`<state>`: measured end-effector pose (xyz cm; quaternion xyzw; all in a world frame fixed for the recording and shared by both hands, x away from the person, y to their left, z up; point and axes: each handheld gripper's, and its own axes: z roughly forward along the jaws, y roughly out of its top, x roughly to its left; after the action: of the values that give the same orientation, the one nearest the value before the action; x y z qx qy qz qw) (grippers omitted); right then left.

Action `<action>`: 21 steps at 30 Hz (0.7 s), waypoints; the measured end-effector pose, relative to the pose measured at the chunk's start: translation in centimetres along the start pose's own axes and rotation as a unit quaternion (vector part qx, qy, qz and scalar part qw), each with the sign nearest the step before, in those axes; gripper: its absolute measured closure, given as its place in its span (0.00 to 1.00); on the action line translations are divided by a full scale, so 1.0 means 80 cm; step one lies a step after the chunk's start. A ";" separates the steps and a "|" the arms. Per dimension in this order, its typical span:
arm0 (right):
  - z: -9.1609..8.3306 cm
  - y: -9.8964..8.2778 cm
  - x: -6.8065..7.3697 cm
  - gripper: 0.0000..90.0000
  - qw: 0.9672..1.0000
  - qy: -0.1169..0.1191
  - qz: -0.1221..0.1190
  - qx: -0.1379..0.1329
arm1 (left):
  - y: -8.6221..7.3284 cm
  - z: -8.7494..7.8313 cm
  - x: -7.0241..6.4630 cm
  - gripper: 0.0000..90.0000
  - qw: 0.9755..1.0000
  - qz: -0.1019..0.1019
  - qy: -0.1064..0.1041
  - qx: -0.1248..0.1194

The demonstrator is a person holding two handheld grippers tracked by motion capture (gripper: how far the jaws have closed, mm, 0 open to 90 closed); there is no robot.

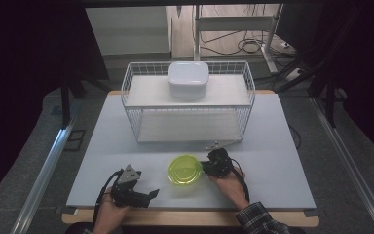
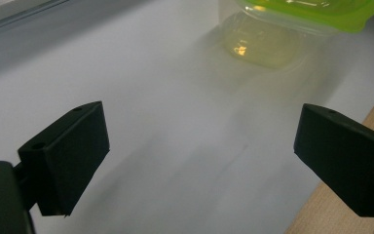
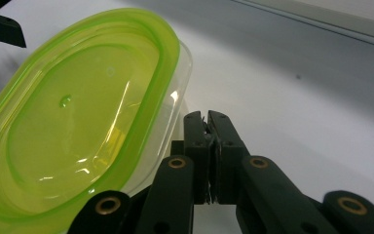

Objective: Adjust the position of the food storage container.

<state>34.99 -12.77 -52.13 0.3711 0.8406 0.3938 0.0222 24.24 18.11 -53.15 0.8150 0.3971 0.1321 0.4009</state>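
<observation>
Matte white table (image 1: pixel 272 146) bears glossy oval lime-lidded container (image 1: pixel 184 169).

Bare table (image 1: pixel 282 161) flanks the green-lidded container (image 1: pixel 184 170); wire basket (image 1: pixel 189 105) blocks behind.

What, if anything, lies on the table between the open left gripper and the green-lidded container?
Nothing visible. In the left gripper view, bare white table runs from the left gripper to the green-lidded container. The right gripper, jaws shut, sits at the container's far side.
</observation>
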 end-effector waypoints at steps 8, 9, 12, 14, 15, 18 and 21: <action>0.003 0.002 0.001 0.90 1.000 -0.018 -0.014 0.004 | 0.000 -0.002 0.000 0.06 1.000 0.001 -0.001 -0.002; 0.001 0.002 -0.002 0.89 1.000 -0.021 -0.012 0.001 | 0.000 -0.002 0.000 0.06 1.000 0.001 -0.001 -0.003; -0.006 0.002 -0.006 0.84 0.999 -0.034 -0.013 -0.004 | 0.000 -0.003 0.000 0.06 1.000 0.000 -0.001 -0.004; -0.012 0.002 -0.009 0.82 0.999 -0.041 -0.015 -0.007 | 0.000 -0.003 0.001 0.06 1.000 -0.002 -0.001 -0.004; -0.015 0.002 -0.010 0.80 0.999 -0.044 -0.015 -0.009 | 0.000 -0.003 0.001 0.06 1.000 -0.002 -0.001 -0.004; -0.026 0.001 -0.012 0.74 0.998 -0.056 -0.023 -0.015 | 0.000 -0.003 0.001 0.06 1.000 -0.002 -0.001 -0.004; -0.037 -0.001 -0.012 0.68 0.998 -0.059 -0.029 -0.019 | 0.000 -0.004 0.001 0.06 1.000 -0.002 0.000 -0.003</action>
<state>34.66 -15.33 -50.43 0.3688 0.8408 0.3858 0.0905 24.15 18.36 -53.00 0.8128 0.3986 0.1329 0.4035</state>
